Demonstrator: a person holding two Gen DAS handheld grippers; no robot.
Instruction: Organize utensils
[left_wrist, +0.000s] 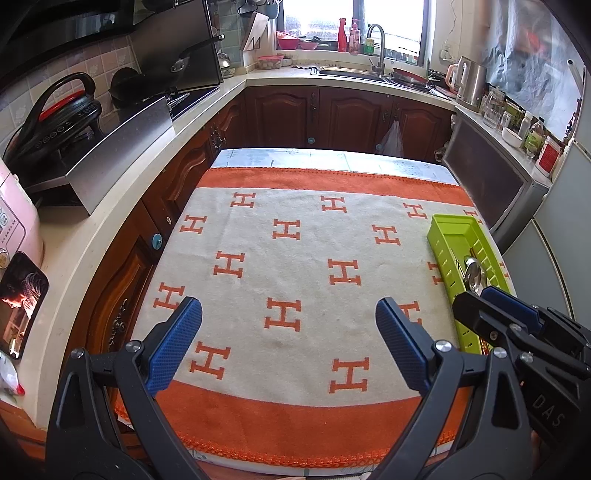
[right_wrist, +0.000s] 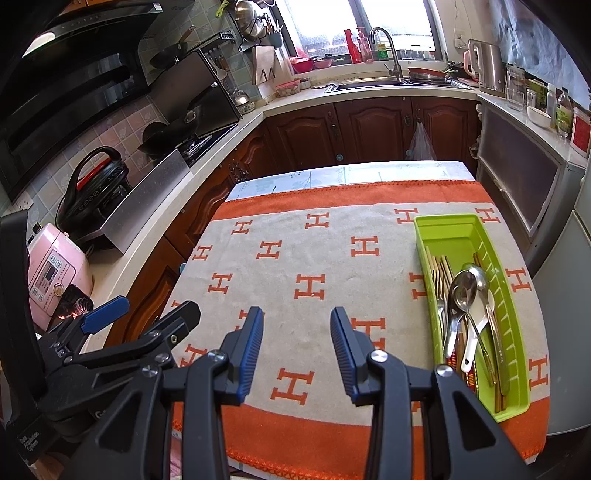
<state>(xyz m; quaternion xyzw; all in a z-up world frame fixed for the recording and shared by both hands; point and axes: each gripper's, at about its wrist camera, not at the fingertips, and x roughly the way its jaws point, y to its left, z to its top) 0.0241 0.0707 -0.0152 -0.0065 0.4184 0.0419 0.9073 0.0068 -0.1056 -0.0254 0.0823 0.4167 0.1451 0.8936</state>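
From the left wrist view, nearest are the left gripper's (left_wrist: 289, 343) two black arms tipped with blue, finely dimpled pads, spread wide apart with nothing between them, above the cloth (left_wrist: 280, 266). That cloth is a nubby cream towel with orange H shapes and a broad orange border. At the cloth's right edge lies the green tray (left_wrist: 448, 230), a long, slotted plastic trough; a shiny metal spoon (left_wrist: 474, 275) shows inside it. The right gripper (left_wrist: 491, 295) overlaps the tray's near end.

From the right wrist view, the right gripper (right_wrist: 297, 345) has ribbed blue pads, parted and holding nothing, over the cloth (right_wrist: 314, 258). Right of it, the green tray (right_wrist: 443, 225) holds the utensils: two polished steel spoons (right_wrist: 463, 288), a white glossy spoon (right_wrist: 476, 325), slim pale chopsticks (right_wrist: 441, 269). The left gripper (right_wrist: 147, 314) sits at the cloth's left edge.
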